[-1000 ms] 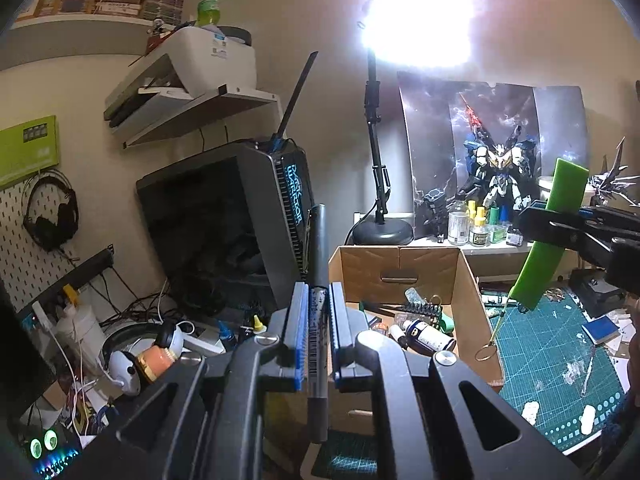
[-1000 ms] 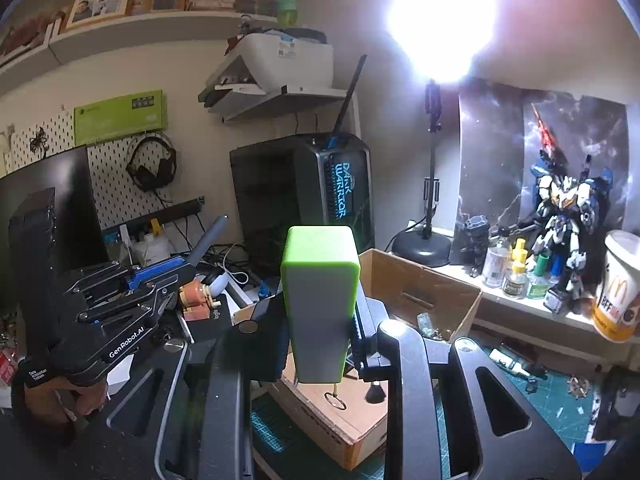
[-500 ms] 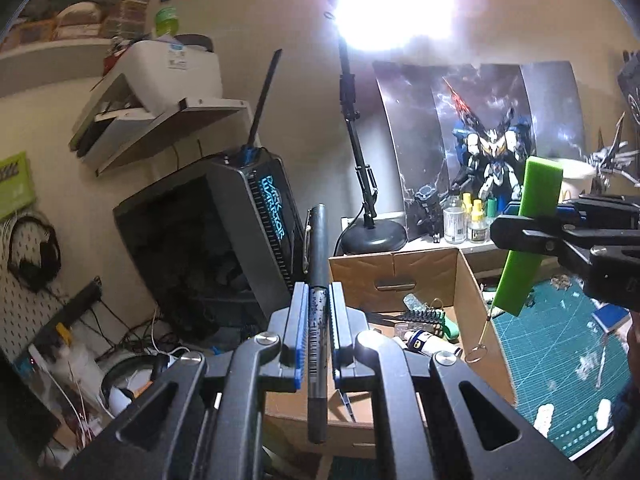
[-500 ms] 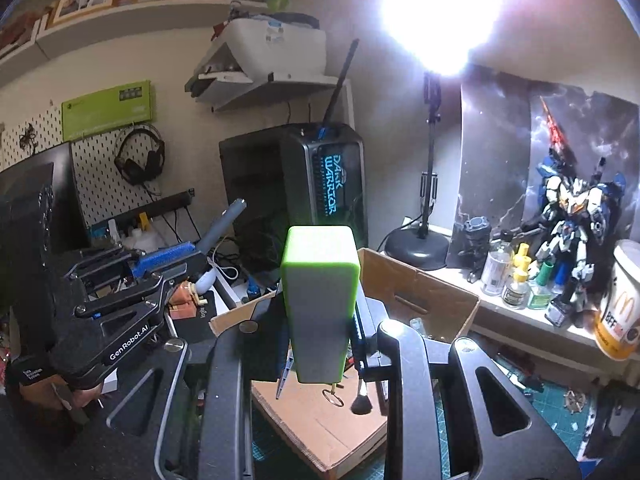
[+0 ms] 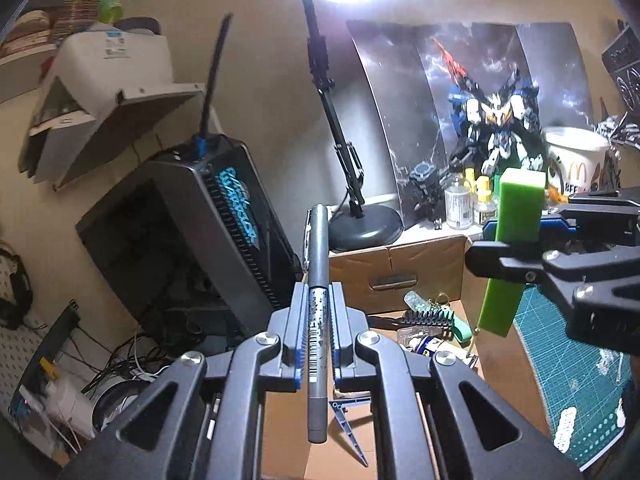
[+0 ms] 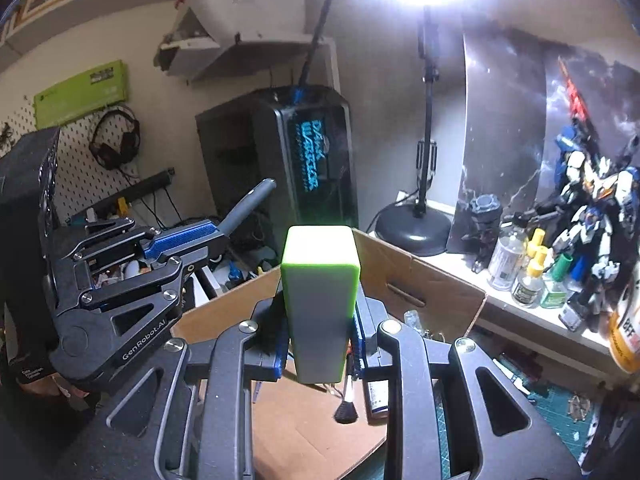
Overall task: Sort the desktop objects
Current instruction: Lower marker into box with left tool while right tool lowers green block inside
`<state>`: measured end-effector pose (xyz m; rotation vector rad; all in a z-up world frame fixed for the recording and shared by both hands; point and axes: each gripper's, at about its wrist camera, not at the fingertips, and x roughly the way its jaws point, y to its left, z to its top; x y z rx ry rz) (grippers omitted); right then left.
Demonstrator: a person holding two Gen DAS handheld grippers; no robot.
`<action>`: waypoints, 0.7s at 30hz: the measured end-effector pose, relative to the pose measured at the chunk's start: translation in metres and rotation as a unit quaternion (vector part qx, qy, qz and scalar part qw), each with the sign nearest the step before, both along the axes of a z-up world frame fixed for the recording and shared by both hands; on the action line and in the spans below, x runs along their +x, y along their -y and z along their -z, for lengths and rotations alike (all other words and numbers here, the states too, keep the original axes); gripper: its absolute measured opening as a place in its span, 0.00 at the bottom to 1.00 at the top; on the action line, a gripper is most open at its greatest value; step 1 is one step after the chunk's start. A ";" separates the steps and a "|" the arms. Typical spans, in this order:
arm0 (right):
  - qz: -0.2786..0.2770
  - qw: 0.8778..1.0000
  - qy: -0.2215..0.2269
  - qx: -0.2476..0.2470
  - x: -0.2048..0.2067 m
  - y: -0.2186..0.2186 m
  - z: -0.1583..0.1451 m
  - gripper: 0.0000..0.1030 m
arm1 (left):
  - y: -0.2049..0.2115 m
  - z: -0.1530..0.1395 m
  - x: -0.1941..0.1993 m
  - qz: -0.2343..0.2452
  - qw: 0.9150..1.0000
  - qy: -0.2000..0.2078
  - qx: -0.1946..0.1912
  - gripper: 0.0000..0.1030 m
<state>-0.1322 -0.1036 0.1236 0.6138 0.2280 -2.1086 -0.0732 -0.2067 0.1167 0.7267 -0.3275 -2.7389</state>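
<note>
My left gripper (image 5: 318, 332) is shut on a grey marker pen (image 5: 318, 280) that stands upright between the blue pads, above the left part of an open cardboard box (image 5: 400, 268). My right gripper (image 6: 320, 340) is shut on a green and grey rectangular block (image 6: 320, 292) with a small key ring hanging below it, held over the same box (image 6: 420, 280). In the left wrist view the right gripper (image 5: 516, 248) and its green block (image 5: 512, 248) hang at the right. In the right wrist view the left gripper (image 6: 216, 236) with the pen (image 6: 248, 204) is at the left.
The box holds a bit set, small bottles and a brush (image 6: 346, 404). Behind it stand a black computer case (image 5: 208, 216), a desk lamp base (image 5: 364, 228), paint bottles (image 6: 528, 272) and a robot model (image 6: 592, 196). A green cutting mat (image 5: 568, 368) lies to the right.
Both grippers have moved forward and over the box with their objects still held. The box and the computer case now look closer.
</note>
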 end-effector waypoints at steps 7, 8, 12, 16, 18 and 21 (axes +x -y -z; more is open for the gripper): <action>0.012 0.999 0.032 0.025 -0.038 0.015 0.020 0.22 | 0.006 0.023 -0.046 0.027 0.998 0.053 -0.008 0.10; 0.014 0.999 0.035 0.028 -0.043 0.016 0.022 0.22 | 0.007 0.027 -0.052 0.031 0.998 0.060 -0.008 0.10; 0.022 0.997 0.050 0.046 -0.066 0.022 0.034 0.22 | 0.014 0.044 -0.077 0.056 0.994 0.097 0.001 0.10; 0.020 0.994 0.076 0.072 -0.092 0.032 0.050 0.23 | 0.021 0.059 -0.100 0.071 0.989 0.132 -0.007 0.09; 0.019 0.992 0.092 0.084 -0.104 0.038 0.059 0.23 | 0.027 0.066 -0.113 0.077 0.985 0.152 -0.001 0.10; 0.018 0.988 0.116 0.098 -0.121 0.046 0.073 0.23 | 0.037 0.077 -0.131 0.080 0.980 0.180 0.018 0.10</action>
